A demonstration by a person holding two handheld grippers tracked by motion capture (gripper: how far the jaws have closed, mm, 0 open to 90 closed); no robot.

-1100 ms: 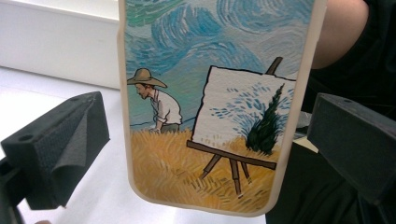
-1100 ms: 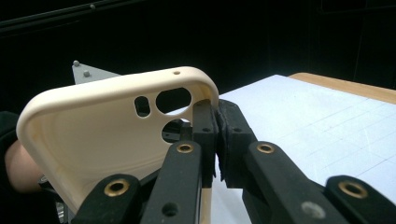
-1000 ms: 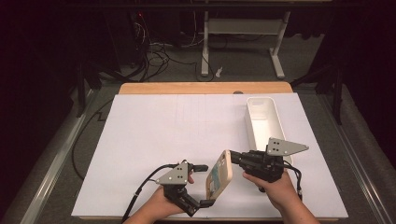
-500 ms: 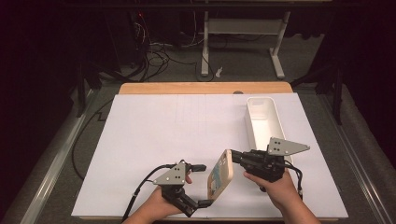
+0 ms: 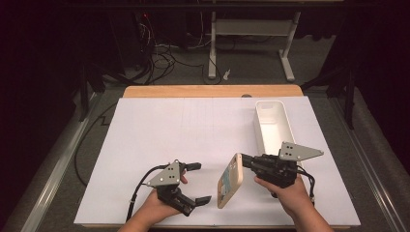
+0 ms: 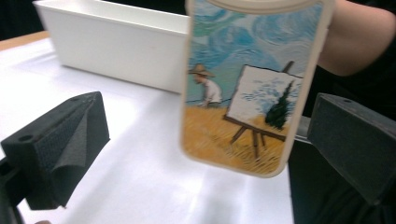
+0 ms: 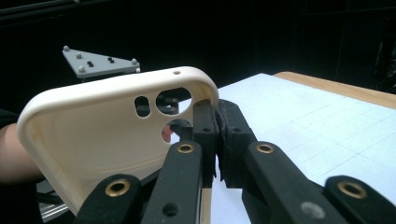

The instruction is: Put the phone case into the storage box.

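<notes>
Right gripper (image 5: 245,162) is clenched on the edge of a cream phone case (image 5: 229,180), jaws pinching the rim next to the camera cutouts, as the right gripper view shows (image 7: 215,135). The case is held clear of the counter (image 5: 193,130), tilted on edge, near the front edge at about 5 o'clock of the white sheet. Its printed back, a painter at an easel in a wheat field, faces the left gripper (image 6: 238,93).

Left gripper (image 5: 197,182) is released, jaws wide apart, nothing between the pads. It sits at 9 o'clock of the case, just beside it and not touching.

A white rectangular bin (image 5: 273,125) lies at 1 o'clock of the case, well apart; its long wall is seen behind the case in the left gripper view (image 6: 116,51).
</notes>
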